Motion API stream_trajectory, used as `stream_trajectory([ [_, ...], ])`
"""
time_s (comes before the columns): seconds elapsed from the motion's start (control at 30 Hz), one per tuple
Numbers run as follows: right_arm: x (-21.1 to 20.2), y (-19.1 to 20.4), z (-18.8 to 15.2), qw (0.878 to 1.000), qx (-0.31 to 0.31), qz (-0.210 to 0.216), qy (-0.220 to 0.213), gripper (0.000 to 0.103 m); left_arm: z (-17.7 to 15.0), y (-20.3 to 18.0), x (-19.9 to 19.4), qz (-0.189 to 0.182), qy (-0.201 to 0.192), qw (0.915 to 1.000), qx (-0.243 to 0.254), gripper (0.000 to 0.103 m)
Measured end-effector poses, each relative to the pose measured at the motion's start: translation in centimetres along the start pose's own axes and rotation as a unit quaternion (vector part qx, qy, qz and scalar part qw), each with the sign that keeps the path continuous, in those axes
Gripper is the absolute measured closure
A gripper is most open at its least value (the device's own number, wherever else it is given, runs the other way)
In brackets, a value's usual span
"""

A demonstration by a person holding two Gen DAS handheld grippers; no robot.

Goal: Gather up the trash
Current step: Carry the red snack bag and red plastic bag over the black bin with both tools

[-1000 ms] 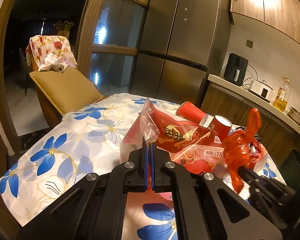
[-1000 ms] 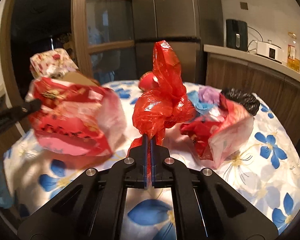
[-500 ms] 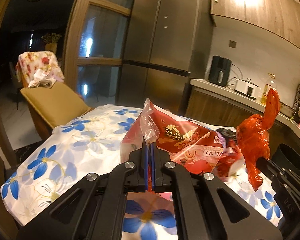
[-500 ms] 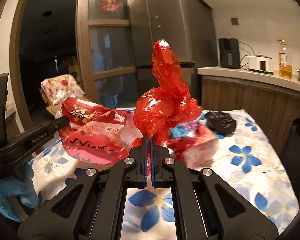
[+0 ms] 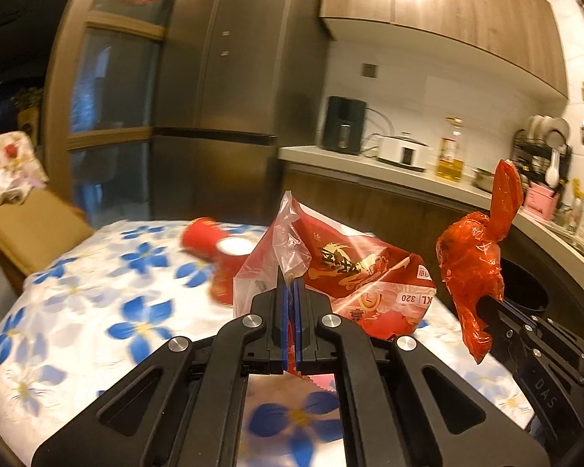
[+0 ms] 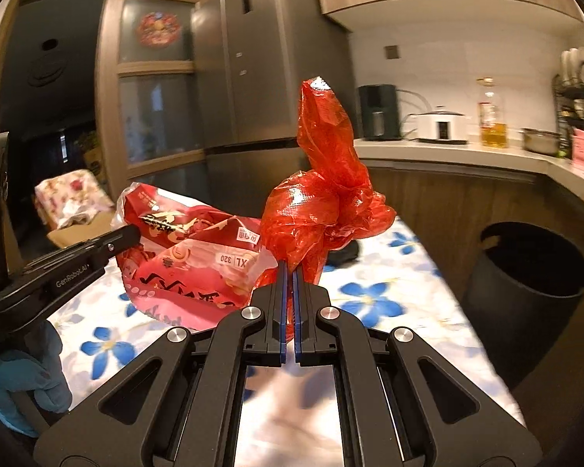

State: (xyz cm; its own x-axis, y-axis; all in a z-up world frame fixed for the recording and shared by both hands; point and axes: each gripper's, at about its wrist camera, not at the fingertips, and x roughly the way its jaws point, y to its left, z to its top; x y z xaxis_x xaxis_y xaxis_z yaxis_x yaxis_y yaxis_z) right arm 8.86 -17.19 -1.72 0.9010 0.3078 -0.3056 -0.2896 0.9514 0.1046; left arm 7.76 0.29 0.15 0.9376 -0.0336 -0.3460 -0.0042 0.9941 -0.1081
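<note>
My left gripper [image 5: 290,286] is shut on the clear edge of a red printed snack package [image 5: 358,272], which hangs above the floral table [image 5: 97,292]. To its right, my right gripper [image 5: 488,305] holds a crumpled red plastic bag [image 5: 473,257]. In the right wrist view the right gripper [image 6: 289,270] is shut on that red bag [image 6: 323,194], which stands up from the jaws. The left gripper [image 6: 128,236] comes in from the left with the package [image 6: 190,260]. A black trash bin [image 6: 525,272] stands beside the table's right edge.
Red paper cups [image 5: 210,237] lie blurred on the table behind the package. A small black bag [image 6: 344,257] rests on the cloth [image 6: 389,311]. A blue-gloved hand [image 6: 19,381] holds the left gripper. A kitchen counter [image 5: 370,159] and fridge [image 5: 222,78] lie beyond.
Both grippers rose and swung to the right with their loads still clamped. The black bin came into view on the right, and the other trash on the table dropped behind.
</note>
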Motion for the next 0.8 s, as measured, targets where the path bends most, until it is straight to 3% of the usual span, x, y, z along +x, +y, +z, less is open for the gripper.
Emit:
stream_trajectory([
  [0.37,-2.2,-8.6,1.3,0.994,0.032,-0.096,-0.026,0.101,1.7,-8.9,3.2,-0.073,-0.011,0.9967,0.035,0.101],
  [0.8,-3.4,-18.2,1.9,0.98,0.055,-0.191,-0.034,0.101,2.9,-19.0,7.8,-0.143,-0.011,0.9883,0.051,0.101],
])
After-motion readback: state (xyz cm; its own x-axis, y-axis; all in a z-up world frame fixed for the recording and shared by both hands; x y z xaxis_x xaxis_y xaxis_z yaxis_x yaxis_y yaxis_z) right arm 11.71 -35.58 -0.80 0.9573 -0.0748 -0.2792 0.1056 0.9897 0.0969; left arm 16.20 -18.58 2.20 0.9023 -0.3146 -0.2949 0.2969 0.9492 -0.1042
